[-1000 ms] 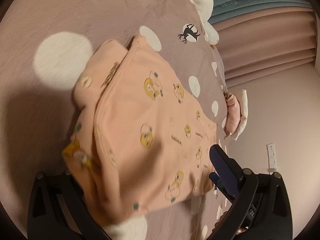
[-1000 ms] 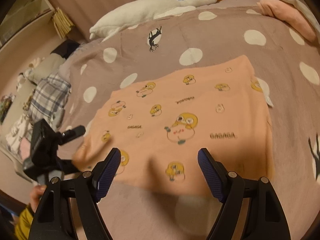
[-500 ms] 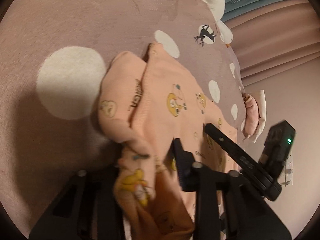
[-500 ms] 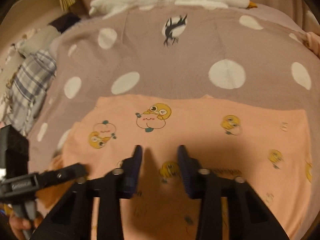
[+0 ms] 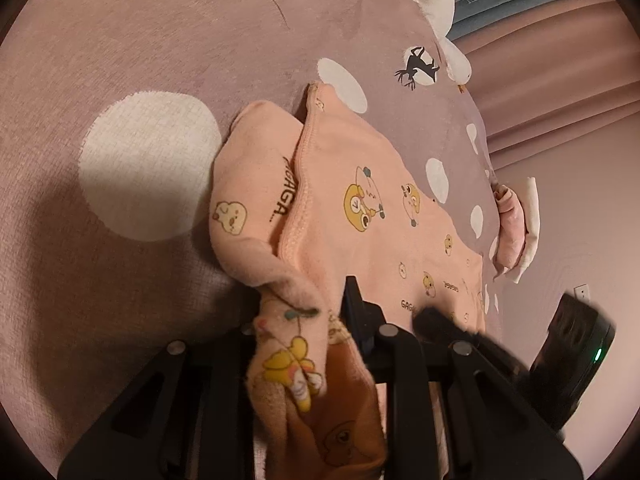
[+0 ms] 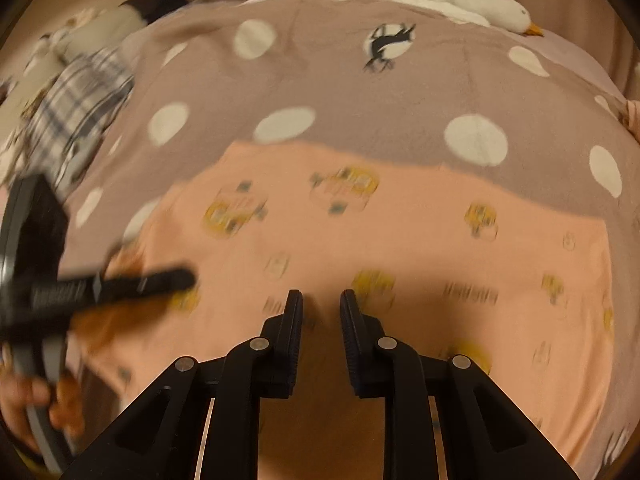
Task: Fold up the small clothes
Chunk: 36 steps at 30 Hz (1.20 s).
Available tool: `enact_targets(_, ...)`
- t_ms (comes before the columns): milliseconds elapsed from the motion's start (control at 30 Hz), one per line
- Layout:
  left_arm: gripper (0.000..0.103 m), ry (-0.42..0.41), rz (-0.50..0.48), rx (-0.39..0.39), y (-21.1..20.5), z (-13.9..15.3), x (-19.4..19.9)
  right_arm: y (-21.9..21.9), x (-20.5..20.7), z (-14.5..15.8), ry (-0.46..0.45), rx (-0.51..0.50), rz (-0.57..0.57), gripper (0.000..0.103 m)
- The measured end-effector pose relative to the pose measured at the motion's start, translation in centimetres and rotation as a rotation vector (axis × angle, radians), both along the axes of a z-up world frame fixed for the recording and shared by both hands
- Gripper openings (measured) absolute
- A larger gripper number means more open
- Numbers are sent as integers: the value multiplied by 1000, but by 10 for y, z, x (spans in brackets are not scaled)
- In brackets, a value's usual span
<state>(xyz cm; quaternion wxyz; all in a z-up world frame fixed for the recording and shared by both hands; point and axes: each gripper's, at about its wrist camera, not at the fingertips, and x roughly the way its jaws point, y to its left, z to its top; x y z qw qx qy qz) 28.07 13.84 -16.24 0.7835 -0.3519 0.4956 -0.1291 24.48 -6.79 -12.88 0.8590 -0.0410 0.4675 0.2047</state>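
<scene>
Now the dotted blanket [image 6: 360, 92] carries the peach garment [image 5: 380, 216], spread just below its deer patch [image 6: 386, 46]. Both tongs have just narrowed: the left gripper [image 5: 316, 328] pinches a bunched corner, the right gripper [image 6: 320, 304] clamps the near hem. Lifting the fold looks next.

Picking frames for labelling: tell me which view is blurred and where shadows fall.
Right wrist view: motion-smeared, the peach garment's prints and the left gripper streaked. Left wrist view: mostly sharp, only the right gripper blurred, a dark shadow across the polka-dot blanket at lower left.
</scene>
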Motion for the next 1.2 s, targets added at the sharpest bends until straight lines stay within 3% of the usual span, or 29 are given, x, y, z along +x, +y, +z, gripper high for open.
enact_targets(100, 24, 7, 6, 2, 1, 0, 1, -2, -11, -7, 2, -24, -2, 23)
enact_targets(267, 22, 14, 7, -7, 2, -1, 1, -10, -29, 7, 25, 57, 6, 23)
enact_targets(500, 22, 17, 9, 1, 1, -1, 2, -3, -57, -11, 22, -4, 44, 23)
enact_targets(633, 22, 22, 9, 23, -2, 5, 2, -11, -61, -4, 59, 74, 44, 23)
enact_targets(700, 17, 4, -1, 53, -6, 12, 0, -22, -62, 3, 57, 144, 22, 23)
enact_targets(900, 16, -101, -10, 80, -18, 41, -6, -56, -49, 14, 26, 266, -105, 23)
enact_targets(1200, 16, -255, -225, 251, -109, 91, 3, -104, -37, 21, -14, 429, -230, 23)
